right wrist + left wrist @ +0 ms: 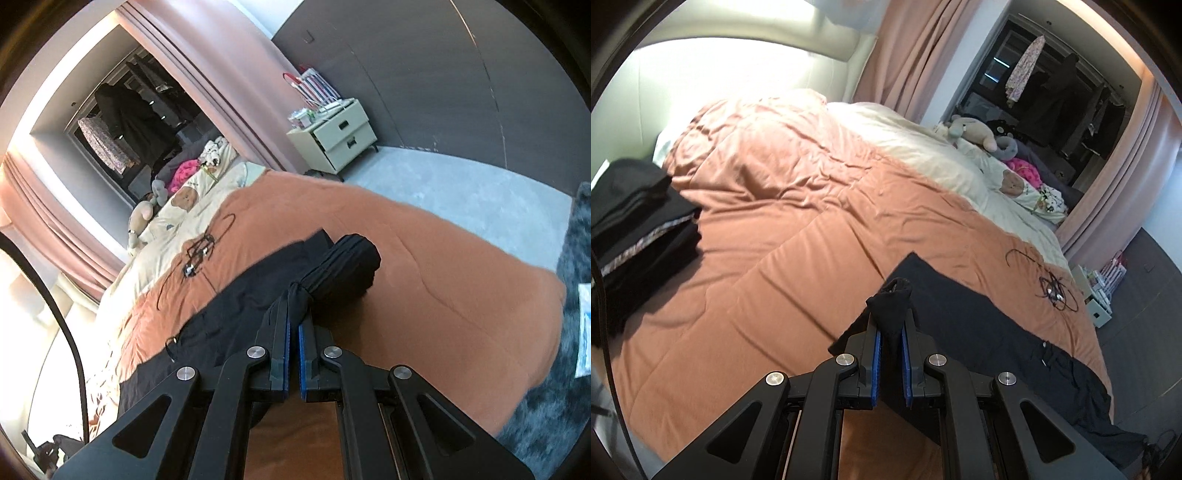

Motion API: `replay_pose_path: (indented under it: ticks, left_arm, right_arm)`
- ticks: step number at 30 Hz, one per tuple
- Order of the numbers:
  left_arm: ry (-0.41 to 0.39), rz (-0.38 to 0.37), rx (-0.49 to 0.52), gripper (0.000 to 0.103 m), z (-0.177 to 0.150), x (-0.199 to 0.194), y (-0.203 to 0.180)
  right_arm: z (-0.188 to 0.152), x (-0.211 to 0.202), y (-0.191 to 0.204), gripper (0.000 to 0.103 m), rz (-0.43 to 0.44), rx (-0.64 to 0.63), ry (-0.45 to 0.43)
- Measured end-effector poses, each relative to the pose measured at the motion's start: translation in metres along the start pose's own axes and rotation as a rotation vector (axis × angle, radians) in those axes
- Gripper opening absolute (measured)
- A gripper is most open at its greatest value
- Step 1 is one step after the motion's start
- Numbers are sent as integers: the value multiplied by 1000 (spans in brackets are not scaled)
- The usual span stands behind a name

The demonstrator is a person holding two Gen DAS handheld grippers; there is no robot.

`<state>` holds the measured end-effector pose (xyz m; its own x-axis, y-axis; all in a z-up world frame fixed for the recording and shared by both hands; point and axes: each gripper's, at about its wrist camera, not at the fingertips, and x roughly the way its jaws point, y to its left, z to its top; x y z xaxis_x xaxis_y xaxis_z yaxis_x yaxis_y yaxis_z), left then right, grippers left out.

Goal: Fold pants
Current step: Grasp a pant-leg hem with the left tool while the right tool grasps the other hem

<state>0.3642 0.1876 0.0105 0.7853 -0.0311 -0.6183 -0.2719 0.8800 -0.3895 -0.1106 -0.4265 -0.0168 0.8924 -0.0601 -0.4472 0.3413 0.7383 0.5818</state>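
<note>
Black pants (pixel 990 325) lie stretched across the orange bedcover (pixel 783 229). In the left wrist view my left gripper (pixel 892 325) is shut on a bunched corner of the pants, lifted off the cover. In the right wrist view the pants (pixel 236 310) run away to the left, and my right gripper (pixel 294 317) is shut on a gathered, pleated edge of them (pixel 347 266), also held above the bedcover (pixel 424 288). Blue pads (pixel 878 354) press the cloth on both sides.
A stack of folded dark clothes (pixel 639 221) sits at the bed's left. Tangled black cords (pixel 1052 288) lie on the cover beyond the pants. Plush toys (pixel 979 133) and cream bedding are at the far side. A bedside drawer unit (pixel 332 136) and grey rug (pixel 569 332) stand off the bed.
</note>
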Motion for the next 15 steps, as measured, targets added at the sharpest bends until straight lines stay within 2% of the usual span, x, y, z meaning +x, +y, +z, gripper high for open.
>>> replay_pose_path:
  ticks: [7, 15]
  left_arm:
    - [2, -3, 10, 10, 31, 30, -21]
    - [36, 13, 42, 10, 59, 84, -43]
  right_arm:
    - [19, 30, 19, 0, -9, -35, -5]
    - [42, 76, 42, 0, -48, -70, 17]
